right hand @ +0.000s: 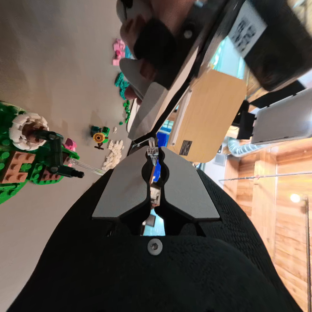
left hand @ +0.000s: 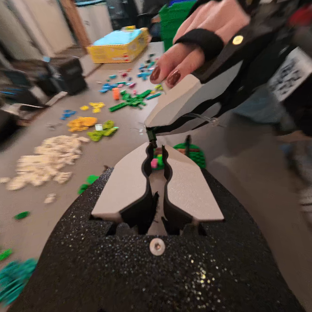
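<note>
Grey worktop [left hand: 109, 152] strewn with toy bricks [left hand: 81, 124]; 2 handheld grippers meet tip to tip.
The right gripper [right hand: 154, 149] pinches a small clear piece [right hand: 152, 152] in its fingers. The left gripper [left hand: 157, 146] has its fingers slightly apart and empty, with a dark green peg [left hand: 151, 137] at their tips. A bump could twist the clear piece free.

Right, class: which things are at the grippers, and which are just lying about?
At the grippers:
clear piece, pinched by right gripper
dark green rod, beside open left gripper
green brick model, just beyond

Lying about:
cream bricks
lime bricks
orange bricks
yellow box
</note>
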Demonstrator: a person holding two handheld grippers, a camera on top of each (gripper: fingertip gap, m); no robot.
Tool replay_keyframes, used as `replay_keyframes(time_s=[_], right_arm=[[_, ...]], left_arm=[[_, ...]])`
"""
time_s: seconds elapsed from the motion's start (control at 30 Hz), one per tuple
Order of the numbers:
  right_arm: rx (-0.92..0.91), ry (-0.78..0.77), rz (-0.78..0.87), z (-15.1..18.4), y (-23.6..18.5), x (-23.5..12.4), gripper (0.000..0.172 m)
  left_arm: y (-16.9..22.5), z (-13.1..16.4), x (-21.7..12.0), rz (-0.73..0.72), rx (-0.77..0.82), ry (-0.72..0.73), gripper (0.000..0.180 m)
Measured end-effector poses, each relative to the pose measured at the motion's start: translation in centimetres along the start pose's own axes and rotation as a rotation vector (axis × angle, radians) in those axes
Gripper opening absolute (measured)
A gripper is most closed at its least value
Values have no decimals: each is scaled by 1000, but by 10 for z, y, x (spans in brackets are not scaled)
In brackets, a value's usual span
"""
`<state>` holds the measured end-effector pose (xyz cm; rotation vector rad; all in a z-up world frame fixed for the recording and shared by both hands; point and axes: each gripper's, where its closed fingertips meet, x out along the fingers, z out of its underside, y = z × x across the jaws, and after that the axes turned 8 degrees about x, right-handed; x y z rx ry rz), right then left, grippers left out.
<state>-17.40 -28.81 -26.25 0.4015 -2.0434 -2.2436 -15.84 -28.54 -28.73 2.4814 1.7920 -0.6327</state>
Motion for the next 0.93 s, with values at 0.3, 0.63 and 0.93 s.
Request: replay_keyframes(time_s=[0.3, 0.63, 0.93], right_arm=[[-100, 178, 42, -23, 5, -18, 6], [-120, 225, 35, -31, -5, -23, 6], [-141, 248, 61, -38, -3, -25, 6]], left_arm=[[43, -19, -17, 572, -485, 193, 11], [54, -19, -18, 802, -794, 168, 20], [70, -21, -23, 900, -765, 153, 8]])
